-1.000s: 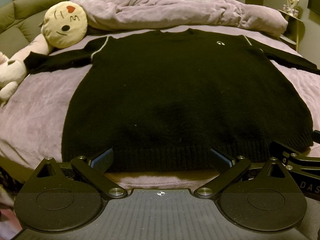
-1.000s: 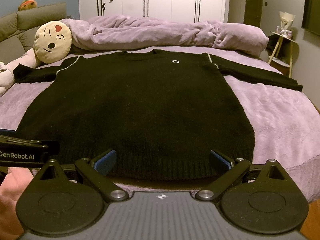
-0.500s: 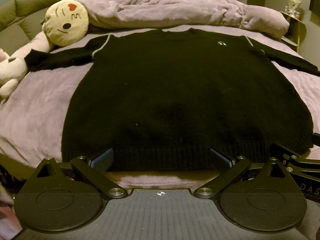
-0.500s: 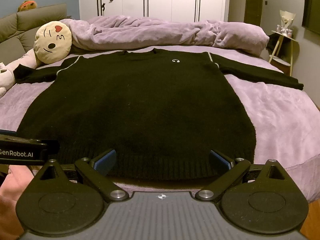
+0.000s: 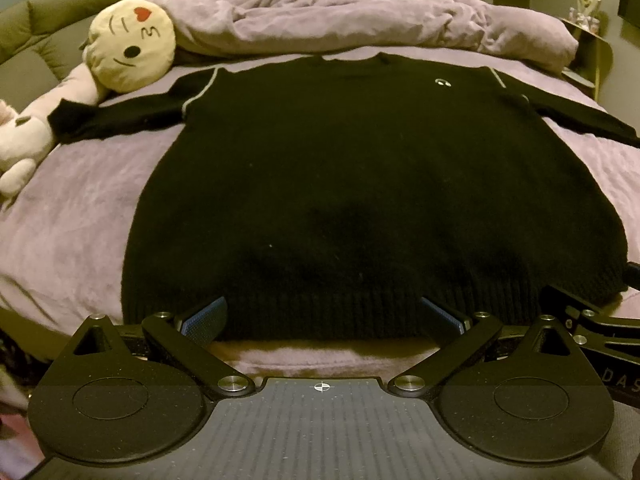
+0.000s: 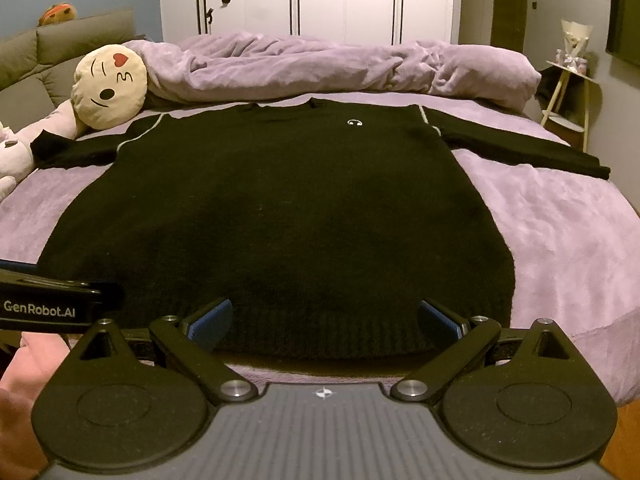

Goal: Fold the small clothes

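Black sweater (image 5: 360, 184) lay flat on purple bedspread (image 5: 80, 216), sleeves spread. Left gripper (image 5: 322, 316) and right gripper (image 6: 326, 318) both spread wide, empty, near ribbed hem (image 6: 320, 332).

The sweater (image 5: 360, 184) has its right cuff cut off by the left-wrist view's edge.

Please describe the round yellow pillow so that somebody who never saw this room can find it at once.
Start from the bed with the purple cover, where a black sweater lies flat. The emoji pillow rests at the far left corner, by the sweater's left sleeve and the rumpled duvet. Only it is round and cream-yellow, with a winking face and a red heart.
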{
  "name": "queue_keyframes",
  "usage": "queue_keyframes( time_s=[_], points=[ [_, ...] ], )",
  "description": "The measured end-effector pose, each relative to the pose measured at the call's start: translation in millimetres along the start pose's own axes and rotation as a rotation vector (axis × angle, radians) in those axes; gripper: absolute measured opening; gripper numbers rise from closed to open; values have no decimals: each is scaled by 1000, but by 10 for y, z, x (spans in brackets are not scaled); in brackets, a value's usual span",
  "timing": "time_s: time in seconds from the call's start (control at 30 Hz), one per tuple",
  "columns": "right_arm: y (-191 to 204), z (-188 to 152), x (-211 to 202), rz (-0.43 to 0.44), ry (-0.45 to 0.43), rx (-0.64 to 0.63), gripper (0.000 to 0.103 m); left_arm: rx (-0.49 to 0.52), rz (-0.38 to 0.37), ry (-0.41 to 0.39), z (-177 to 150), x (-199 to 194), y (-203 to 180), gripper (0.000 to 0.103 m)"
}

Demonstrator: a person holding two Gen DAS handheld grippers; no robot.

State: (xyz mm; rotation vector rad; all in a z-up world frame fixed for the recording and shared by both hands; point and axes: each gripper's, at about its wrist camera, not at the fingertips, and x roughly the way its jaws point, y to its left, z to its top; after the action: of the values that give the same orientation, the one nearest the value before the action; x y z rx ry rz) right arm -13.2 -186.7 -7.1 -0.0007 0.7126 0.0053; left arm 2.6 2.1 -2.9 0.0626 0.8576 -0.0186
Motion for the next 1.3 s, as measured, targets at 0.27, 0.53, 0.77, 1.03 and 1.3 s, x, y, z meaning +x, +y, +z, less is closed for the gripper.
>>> queue_keyframes(
  time_s=[0.27,0.53,0.77,1.03,1.3],
  points=[
    [-9,-19,-26,6,-17,-8,99,-3,1,5,7,2,-7,103],
    [-11,8,-42,15,-34,-10,99,0,-4,10,22,17,1,103],
    [23,31,-38,21,-55,-45,99,-1,-2,18,30,40,-19,103],
    [-10,-1,-4,58,-85,-68,99,3,7,28,47,99,-21,103],
    [-59,4,70,104,-72,-82,99,11,19,38,45,170,-41,103]
  ],
)
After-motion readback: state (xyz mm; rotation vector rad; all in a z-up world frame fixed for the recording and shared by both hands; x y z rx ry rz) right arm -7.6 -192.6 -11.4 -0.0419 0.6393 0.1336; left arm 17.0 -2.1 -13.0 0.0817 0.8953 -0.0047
